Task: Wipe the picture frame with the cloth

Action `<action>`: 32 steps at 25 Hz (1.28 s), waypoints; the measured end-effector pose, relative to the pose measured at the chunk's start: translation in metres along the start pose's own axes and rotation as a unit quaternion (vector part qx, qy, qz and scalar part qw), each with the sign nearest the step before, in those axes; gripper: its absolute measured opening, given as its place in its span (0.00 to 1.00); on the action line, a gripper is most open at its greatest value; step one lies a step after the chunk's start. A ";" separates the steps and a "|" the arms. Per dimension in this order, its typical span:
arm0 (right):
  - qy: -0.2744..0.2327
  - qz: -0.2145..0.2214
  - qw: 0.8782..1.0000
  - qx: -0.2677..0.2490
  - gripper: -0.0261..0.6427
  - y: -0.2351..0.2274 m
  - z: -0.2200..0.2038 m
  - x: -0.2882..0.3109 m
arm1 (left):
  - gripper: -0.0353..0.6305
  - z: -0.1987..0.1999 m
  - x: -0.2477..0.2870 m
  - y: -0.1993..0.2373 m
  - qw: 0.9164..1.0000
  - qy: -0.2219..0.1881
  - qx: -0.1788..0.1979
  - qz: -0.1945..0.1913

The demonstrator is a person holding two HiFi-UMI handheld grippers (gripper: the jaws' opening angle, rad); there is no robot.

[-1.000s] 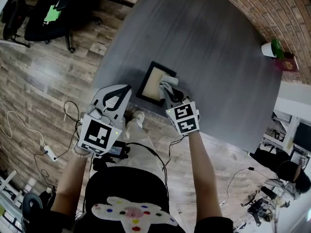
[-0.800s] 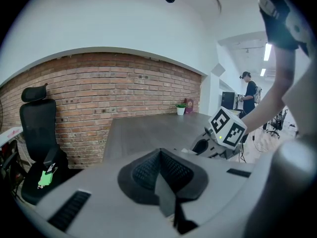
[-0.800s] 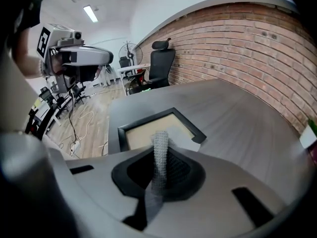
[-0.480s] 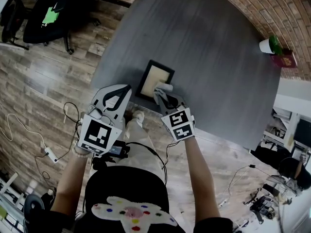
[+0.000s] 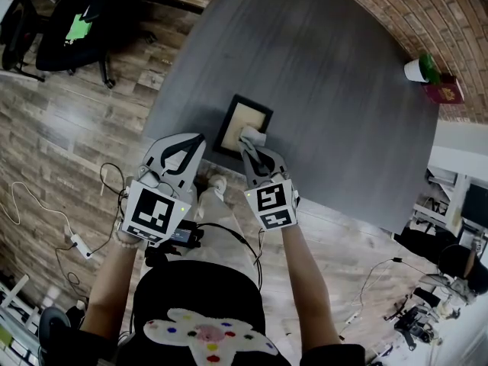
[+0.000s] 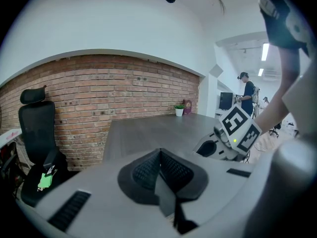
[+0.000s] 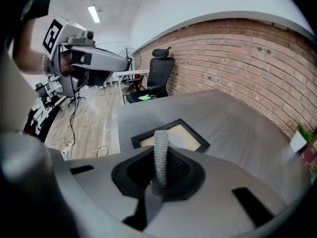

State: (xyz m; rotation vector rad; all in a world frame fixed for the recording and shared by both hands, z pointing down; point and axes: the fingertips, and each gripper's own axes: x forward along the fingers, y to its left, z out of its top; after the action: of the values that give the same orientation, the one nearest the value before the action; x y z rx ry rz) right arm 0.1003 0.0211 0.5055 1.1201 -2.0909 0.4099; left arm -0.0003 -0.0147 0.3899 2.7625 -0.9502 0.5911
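Observation:
A black picture frame [image 5: 242, 123] with a pale beige panel lies flat near the grey table's front edge; it also shows in the right gripper view as the picture frame [image 7: 171, 135]. My right gripper [image 5: 251, 139] is shut on a grey cloth [image 7: 160, 155], which rests at the frame's near right corner as the cloth [image 5: 252, 135]. My left gripper [image 5: 189, 139] hangs shut and empty over the table's near left edge, to the left of the frame. Its jaws meet with nothing between them in the left gripper view [image 6: 159, 163].
The grey table [image 5: 328, 90] stretches far beyond the frame. A white pot with a green plant [image 5: 421, 70] and a red box [image 5: 444, 92] stand at its far right corner by the brick wall. A black office chair [image 5: 65, 29] stands on the wood floor at left, cables [image 5: 46, 212] trailing nearby.
My right gripper has drawn the cloth leftward and back toward me across the frame. The left gripper has stayed put.

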 end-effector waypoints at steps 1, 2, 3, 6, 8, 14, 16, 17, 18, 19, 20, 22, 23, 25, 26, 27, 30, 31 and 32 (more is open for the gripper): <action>-0.002 -0.002 1.000 -0.008 0.08 0.004 0.003 0.000 | 0.07 0.000 0.000 0.000 1.000 0.000 0.000 0.000; -0.004 -0.002 1.000 -0.013 0.08 0.009 0.006 0.001 | 0.07 0.001 -0.001 0.001 1.000 -0.001 0.000 0.000; -0.005 0.002 1.000 -0.016 0.08 0.016 0.008 0.004 | 0.07 0.001 -0.001 0.001 1.000 -0.001 -0.001 0.001; -0.008 0.016 1.000 -0.017 0.08 0.034 0.014 0.014 | 0.07 0.001 -0.002 0.002 1.000 -0.001 -0.001 0.001; -0.006 0.025 1.000 -0.016 0.08 0.045 0.016 0.023 | 0.07 0.000 -0.003 0.004 1.000 0.000 -0.002 0.002; 0.013 0.033 0.999 -0.008 0.08 0.063 0.006 0.040 | 0.07 -0.001 -0.004 0.003 1.000 -0.001 -0.004 0.000; 0.010 0.030 0.999 0.009 0.08 0.061 0.006 0.039 | 0.07 -0.001 -0.004 0.003 1.000 -0.001 -0.004 -0.001; 0.009 0.029 0.999 0.015 0.08 0.061 0.007 0.038 | 0.07 0.000 -0.004 0.003 1.000 -0.001 -0.004 -0.001; 0.009 0.027 0.999 0.019 0.08 0.060 0.006 0.037 | 0.07 0.000 -0.004 0.003 1.000 -0.001 -0.004 -0.002; 0.010 0.024 0.999 0.021 0.08 0.060 0.005 0.035 | 0.07 0.000 -0.004 0.003 1.000 -0.001 -0.004 -0.003; 0.010 0.022 0.999 0.022 0.08 0.059 0.003 0.033 | 0.07 0.000 -0.003 0.002 1.000 -0.001 -0.004 -0.003; 0.012 0.016 0.999 0.029 0.08 0.057 -0.001 0.030 | 0.07 0.000 -0.003 0.002 1.000 -0.002 -0.003 -0.005; 0.013 0.012 0.999 0.034 0.08 0.055 -0.004 0.028 | 0.07 0.000 -0.003 0.002 1.000 -0.002 -0.003 -0.005; 0.016 0.005 0.999 0.044 0.08 0.051 -0.011 0.023 | 0.07 0.000 -0.003 0.002 1.000 -0.003 -0.001 -0.006; 0.017 0.002 0.999 0.049 0.08 0.049 -0.014 0.021 | 0.07 0.000 -0.002 0.002 1.000 -0.003 -0.001 -0.007; 0.020 -0.002 0.998 0.052 0.08 0.046 -0.018 0.018 | 0.07 0.000 -0.002 0.002 1.000 -0.002 0.000 -0.008; 0.026 -0.018 0.998 0.063 0.08 0.036 -0.027 0.008 | 0.07 0.000 -0.001 0.001 1.000 -0.003 0.000 -0.011; 0.026 -0.023 0.997 0.067 0.08 0.032 -0.030 0.005 | 0.07 0.000 -0.001 0.001 1.000 -0.003 0.000 -0.012; 0.027 -0.028 0.997 0.072 0.08 0.028 -0.033 0.002 | 0.07 0.000 -0.001 0.000 1.000 -0.003 0.001 -0.013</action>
State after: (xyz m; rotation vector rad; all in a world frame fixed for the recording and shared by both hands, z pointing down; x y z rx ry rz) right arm 0.0910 0.0553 0.5309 1.2345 -2.0036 0.5662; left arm -0.0015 -0.0144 0.3891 2.7745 -0.9145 0.5803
